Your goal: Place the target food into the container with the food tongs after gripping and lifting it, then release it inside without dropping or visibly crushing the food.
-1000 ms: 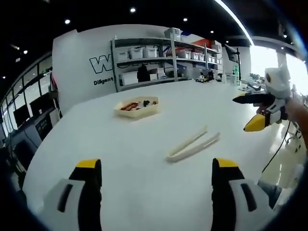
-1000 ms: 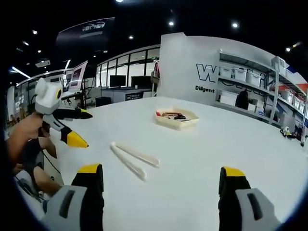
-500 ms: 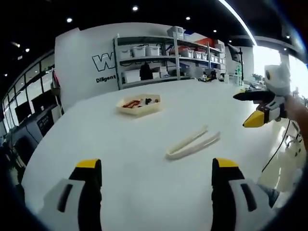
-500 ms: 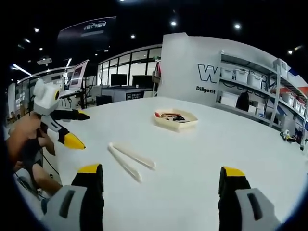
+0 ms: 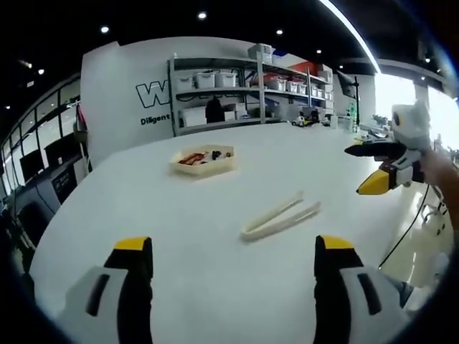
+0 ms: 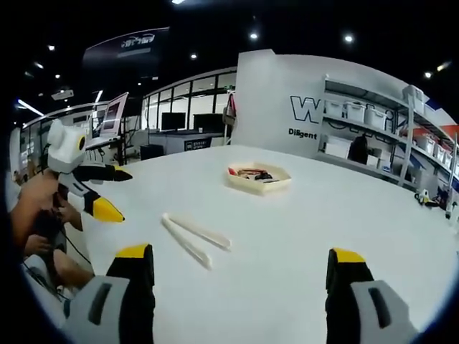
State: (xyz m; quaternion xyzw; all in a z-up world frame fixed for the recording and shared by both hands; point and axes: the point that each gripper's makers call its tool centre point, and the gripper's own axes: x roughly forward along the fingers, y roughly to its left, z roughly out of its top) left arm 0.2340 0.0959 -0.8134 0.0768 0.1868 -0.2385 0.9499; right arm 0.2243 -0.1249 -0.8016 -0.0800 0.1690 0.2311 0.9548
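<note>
Cream food tongs (image 5: 281, 216) (image 6: 193, 237) lie flat on the white table (image 5: 179, 229) (image 6: 308, 229). Farther back stands a shallow beige tray (image 5: 203, 160) (image 6: 258, 178) holding red and dark food pieces. My left gripper (image 5: 226, 247) hovers open above the table's near edge, empty. It appears from the side in the right gripper view (image 6: 106, 191), held by a hand, jaws apart. My right gripper (image 6: 240, 254) is open and empty too, and it reaches into the left gripper view from the right (image 5: 374, 166) with its jaws apart.
Grey shelving with white bins (image 5: 244, 89) (image 6: 373, 129) stands behind the table against a white wall. A person's arm (image 6: 36, 215) is at the table's left side. A cable (image 5: 409, 229) hangs off the table's right edge.
Both views drifted slightly with the hands; the tongs and tray stay put on the table. Both grippers remain open.
</note>
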